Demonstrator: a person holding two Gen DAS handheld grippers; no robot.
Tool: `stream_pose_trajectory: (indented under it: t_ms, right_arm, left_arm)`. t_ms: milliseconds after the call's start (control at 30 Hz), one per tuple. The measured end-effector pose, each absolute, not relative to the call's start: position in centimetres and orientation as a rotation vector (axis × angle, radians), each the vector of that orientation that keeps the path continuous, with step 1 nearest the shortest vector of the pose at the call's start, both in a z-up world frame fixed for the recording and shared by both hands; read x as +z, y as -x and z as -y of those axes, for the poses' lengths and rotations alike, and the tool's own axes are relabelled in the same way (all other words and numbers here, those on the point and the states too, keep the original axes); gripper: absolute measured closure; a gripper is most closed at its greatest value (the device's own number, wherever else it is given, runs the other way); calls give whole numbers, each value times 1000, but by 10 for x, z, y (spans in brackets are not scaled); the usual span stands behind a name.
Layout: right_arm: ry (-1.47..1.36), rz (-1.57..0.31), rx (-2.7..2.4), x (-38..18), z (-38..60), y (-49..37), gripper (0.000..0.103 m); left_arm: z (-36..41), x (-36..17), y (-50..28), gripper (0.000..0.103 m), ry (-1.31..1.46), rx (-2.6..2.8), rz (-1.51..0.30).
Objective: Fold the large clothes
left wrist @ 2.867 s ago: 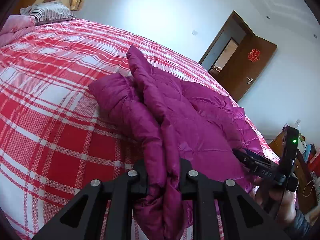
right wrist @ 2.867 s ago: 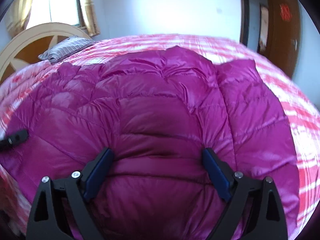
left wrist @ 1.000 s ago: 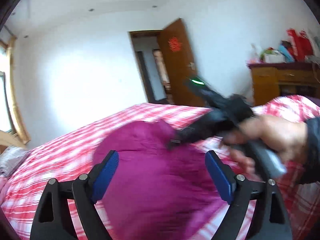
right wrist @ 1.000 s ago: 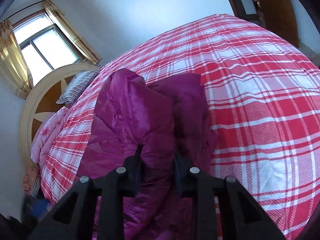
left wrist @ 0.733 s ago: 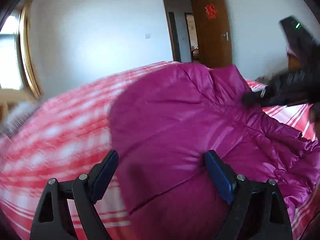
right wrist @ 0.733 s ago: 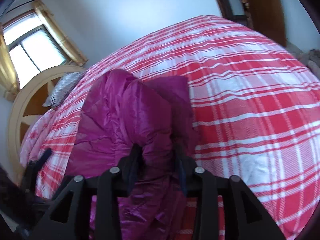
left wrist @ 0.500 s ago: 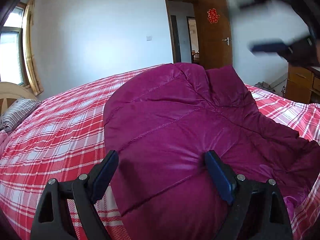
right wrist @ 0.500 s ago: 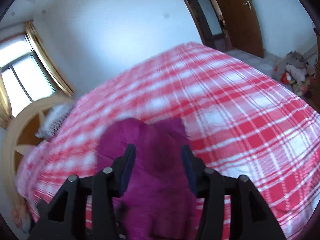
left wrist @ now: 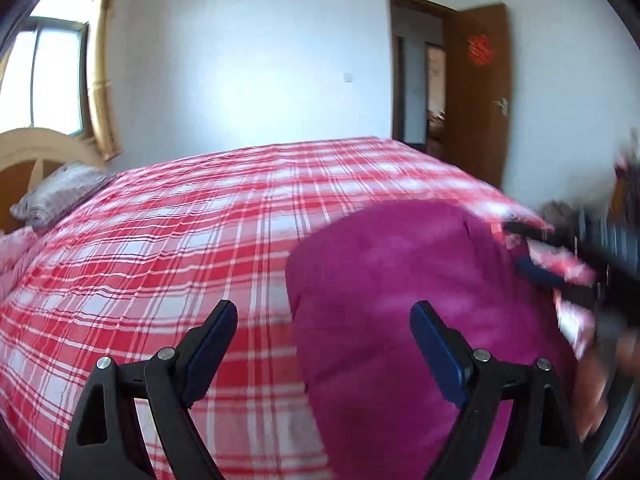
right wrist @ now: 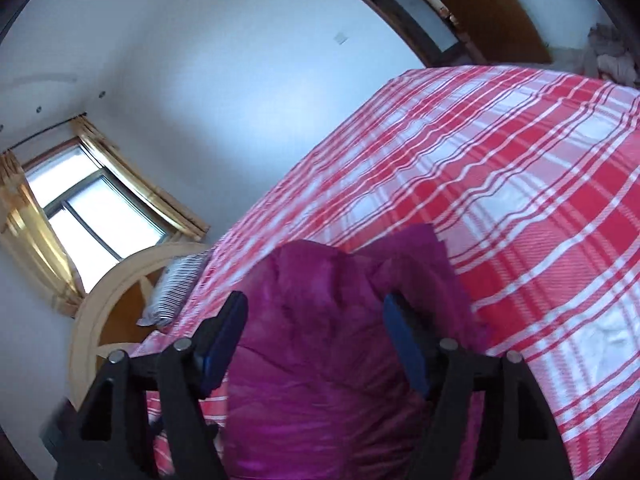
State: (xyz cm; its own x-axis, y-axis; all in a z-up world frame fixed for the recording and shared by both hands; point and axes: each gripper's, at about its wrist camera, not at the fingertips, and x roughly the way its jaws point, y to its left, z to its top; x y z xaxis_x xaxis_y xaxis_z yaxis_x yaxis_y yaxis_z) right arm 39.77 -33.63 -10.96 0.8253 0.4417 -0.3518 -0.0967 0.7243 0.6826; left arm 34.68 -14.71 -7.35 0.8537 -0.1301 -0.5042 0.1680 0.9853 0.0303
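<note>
A magenta quilted down jacket [left wrist: 404, 304] lies folded in a bundle at the near right corner of the bed; it also shows in the right wrist view [right wrist: 320, 344]. My left gripper [left wrist: 324, 336] is open and empty, above the bed just left of the jacket. My right gripper [right wrist: 316, 328] is open, hovering over the jacket, nothing between its pads. In the left wrist view the right gripper [left wrist: 560, 256] appears blurred at the right edge beside the jacket.
The bed has a red and white plaid cover [left wrist: 180, 240]. A striped pillow [left wrist: 60, 196] and wooden headboard [left wrist: 36, 148] are at the far left. A brown door [left wrist: 476, 92] stands open behind. A clothes pile [right wrist: 612, 56] lies on the floor.
My right gripper let go of the jacket and opened, then lifted. My left gripper stayed open and swung left, so the jacket now sits to its right.
</note>
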Motion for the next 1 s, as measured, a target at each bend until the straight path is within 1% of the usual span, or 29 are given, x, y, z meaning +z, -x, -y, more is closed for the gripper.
stream_pose_trajectory:
  t_ms: [100, 167, 233, 333, 500, 1000]
  right_arm:
    - [-650, -535, 302, -110, 335, -397, 30]
    - [-621, -540, 288, -112, 332, -398, 30]
    - [-597, -552, 263, -115, 329, -402, 31]
    - [-574, -577, 226, -124, 329, -407, 33]
    - [-573, -606, 212, -138, 330, -412, 34]
    - [-565, -642, 189, -153, 331, -419, 34]
  left_arm:
    - [162, -68, -371, 14, -42, -122, -553]
    - [174, -74, -392, 14, -75, -70, -580]
    - [181, -90, -411, 14, -127, -11, -630]
    - [178, -116, -430, 14, -104, -32, -729]
    - [174, -128, -432, 12, -77, -44, -743]
    - [183, -138, -438, 11, -87, -54, -771]
